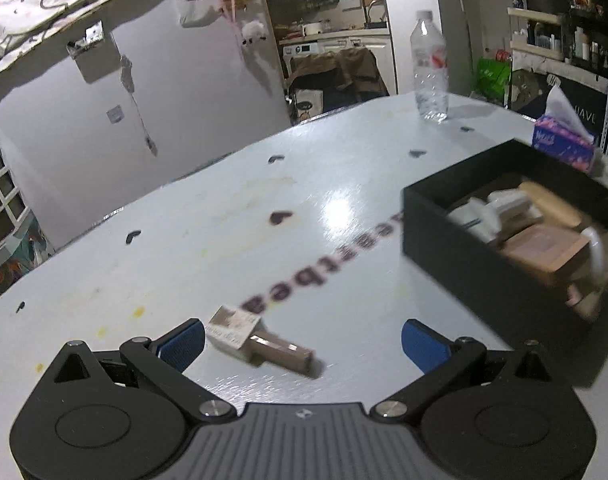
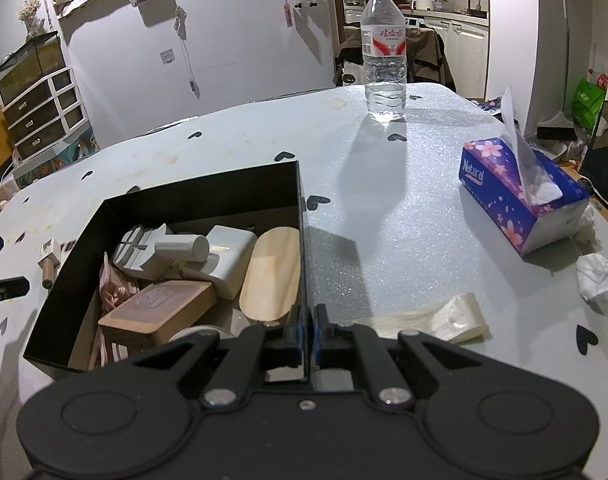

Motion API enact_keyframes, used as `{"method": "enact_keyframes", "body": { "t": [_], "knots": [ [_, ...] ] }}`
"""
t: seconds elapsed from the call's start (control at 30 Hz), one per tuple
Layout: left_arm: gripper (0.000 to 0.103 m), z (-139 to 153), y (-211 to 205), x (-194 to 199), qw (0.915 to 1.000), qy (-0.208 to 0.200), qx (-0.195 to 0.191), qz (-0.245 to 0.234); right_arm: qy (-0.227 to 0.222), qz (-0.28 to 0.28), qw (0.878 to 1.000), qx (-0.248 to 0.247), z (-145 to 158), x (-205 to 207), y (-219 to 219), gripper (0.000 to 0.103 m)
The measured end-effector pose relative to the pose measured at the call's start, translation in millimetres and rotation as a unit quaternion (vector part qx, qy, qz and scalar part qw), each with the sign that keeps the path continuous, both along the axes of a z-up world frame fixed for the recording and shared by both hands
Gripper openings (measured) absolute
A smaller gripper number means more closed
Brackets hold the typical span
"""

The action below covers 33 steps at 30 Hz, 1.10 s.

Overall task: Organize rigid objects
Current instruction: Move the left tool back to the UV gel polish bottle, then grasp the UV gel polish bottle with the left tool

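A small wooden stamp with a paper label lies flat on the pale tabletop, left of the black box. The left tongs are wide open, and the stamp lies between the blue pads, touching neither. The box holds wooden blocks, a pale oval board, a white charger and a grey cylinder. The right tongs are pinched tight on the box's thin right wall. Farther off, a water bottle stands upright, and a purple tissue box sits near crumpled tissues.
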State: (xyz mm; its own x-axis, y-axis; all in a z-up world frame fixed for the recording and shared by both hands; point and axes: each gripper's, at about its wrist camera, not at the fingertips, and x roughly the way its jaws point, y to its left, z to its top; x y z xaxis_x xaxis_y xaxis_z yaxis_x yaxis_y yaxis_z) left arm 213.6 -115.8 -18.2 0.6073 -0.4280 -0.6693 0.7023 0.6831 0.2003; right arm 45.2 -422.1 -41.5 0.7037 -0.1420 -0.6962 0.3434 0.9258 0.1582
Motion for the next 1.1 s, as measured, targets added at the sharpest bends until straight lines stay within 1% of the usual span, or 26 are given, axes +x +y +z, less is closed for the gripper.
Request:
{"method": "enact_keyframes", "body": {
  "t": [0.13, 0.2, 0.27, 0.33, 0.4, 0.5, 0.6, 0.67, 0.73, 0.83, 0.93, 1.0, 1.1],
  "knots": [
    [0.103, -16, 11, 26, 0.9992, 0.032, -0.004, -0.022, 0.000, 0.000, 1.000, 0.000, 0, 0, 0, 0.006],
    [0.103, -24, 12, 36, 0.9989, 0.036, 0.003, -0.030, 0.000, 0.000, 1.000, 0.000, 0, 0, 0, 0.006],
    [0.103, -30, 12, 46, 0.9986, 0.032, 0.016, -0.038, 0.000, 0.000, 1.000, 0.000, 0, 0, 0, 0.006],
    [0.103, -33, 12, 55, 0.9983, 0.027, 0.022, -0.046, 0.000, 0.000, 1.000, 0.000, 0, 0, 0, 0.006],
    [0.103, -36, 12, 65, 0.9979, 0.032, 0.013, -0.054, 0.001, 0.000, 1.000, 0.000, 0, 0, 0, 0.006],
    [0.103, -41, 10, 80, 0.9968, 0.052, -0.001, -0.061, 0.001, -0.001, 1.000, 0.001, 0, 0, 0, 0.006],
    [0.103, -43, 7, 90, 0.9961, 0.073, -0.022, -0.044, 0.001, -0.001, 1.000, 0.001, 0, 0, 0, 0.006],
    [0.103, -44, 6, 92, 0.9938, 0.099, -0.033, -0.038, 0.000, -0.002, 1.000, 0.002, 0, -1, -1, 0.006],
    [0.103, -42, 6, 87, 0.9924, 0.106, -0.045, -0.043, 0.000, -0.002, 1.000, 0.003, 0, 0, -1, 0.006],
    [0.103, -42, 5, 75, 0.9921, 0.111, -0.036, -0.046, 0.001, -0.001, 1.000, 0.002, 0, 0, -1, 0.006],
    [0.103, -43, 4, 64, 0.9928, 0.106, -0.022, -0.052, 0.000, 0.001, 1.000, 0.003, 0, 0, -1, 0.006],
    [0.103, -43, 5, 60, 0.9933, 0.106, -0.019, -0.042, 0.000, 0.001, 1.000, 0.003, 0, 0, -1, 0.006],
    [0.103, -42, 6, 60, 0.9934, 0.111, -0.028, -0.010, 0.000, 0.000, 1.000, 0.004, 0, 0, -1, 0.006]
  ]
}}
